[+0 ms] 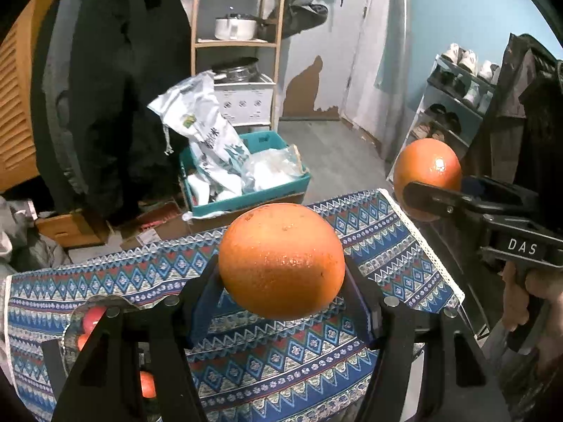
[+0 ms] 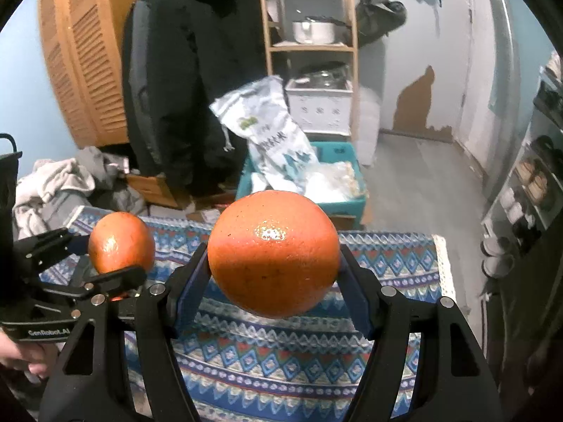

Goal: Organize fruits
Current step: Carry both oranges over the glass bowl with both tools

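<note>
Left claw (image 1: 281, 281) is gripping one orange (image 1: 281, 260) between its pads, holding it in the air above the patterned cloth (image 1: 267, 362) on the bench; right claw (image 2: 274, 274) is gripping a second orange (image 2: 272, 253) likewise, both fruits hanging side by side, apart

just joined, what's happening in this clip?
A person holds a gripper in each hand, each clamped on an orange. The left gripper holds one orange above the patterned tablecloth; the right gripper holds a second orange beside it, also lifted clear. More fruit shows in a container at the table's left edge. Nothing is being set down yet.
</note>
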A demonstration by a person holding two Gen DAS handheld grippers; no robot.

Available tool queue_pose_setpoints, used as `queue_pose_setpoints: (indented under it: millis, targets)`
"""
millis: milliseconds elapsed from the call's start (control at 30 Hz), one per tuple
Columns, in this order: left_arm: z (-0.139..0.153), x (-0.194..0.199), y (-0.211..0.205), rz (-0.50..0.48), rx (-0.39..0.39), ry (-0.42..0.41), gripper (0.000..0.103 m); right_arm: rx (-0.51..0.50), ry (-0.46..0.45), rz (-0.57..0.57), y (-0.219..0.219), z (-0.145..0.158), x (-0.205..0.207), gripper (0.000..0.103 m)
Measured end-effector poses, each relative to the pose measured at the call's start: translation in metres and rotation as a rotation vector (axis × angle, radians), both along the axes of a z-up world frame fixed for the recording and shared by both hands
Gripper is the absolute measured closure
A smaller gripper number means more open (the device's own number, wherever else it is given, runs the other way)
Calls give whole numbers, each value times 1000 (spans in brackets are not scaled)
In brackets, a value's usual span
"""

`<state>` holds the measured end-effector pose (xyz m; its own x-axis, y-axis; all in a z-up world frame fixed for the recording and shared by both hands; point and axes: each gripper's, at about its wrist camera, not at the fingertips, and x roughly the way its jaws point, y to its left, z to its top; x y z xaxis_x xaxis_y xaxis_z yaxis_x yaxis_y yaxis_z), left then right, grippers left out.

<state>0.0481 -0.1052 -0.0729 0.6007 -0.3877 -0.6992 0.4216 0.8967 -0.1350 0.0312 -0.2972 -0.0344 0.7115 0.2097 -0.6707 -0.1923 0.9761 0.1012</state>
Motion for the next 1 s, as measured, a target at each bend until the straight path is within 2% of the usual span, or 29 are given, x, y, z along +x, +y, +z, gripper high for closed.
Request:
queue_pose_setpoints:
  millis: [200, 467, 767, 1000]
  targets:
    - [10, -8, 26, 34, 0, -35, 37, 5, -9, 46, 24, 6, 2, 33]
    - [7, -11, 71, 91, -15, -26, 37, 22, 8, 125, 66, 0, 11, 33]
    - [-8, -4, 150, 227, -41, 22, 37, 17, 59, 236, 134, -20, 30, 33]
    - [-27, -4, 205, 336, -48, 56, 37, 10, 133, 304, 187, -47, 44, 33]
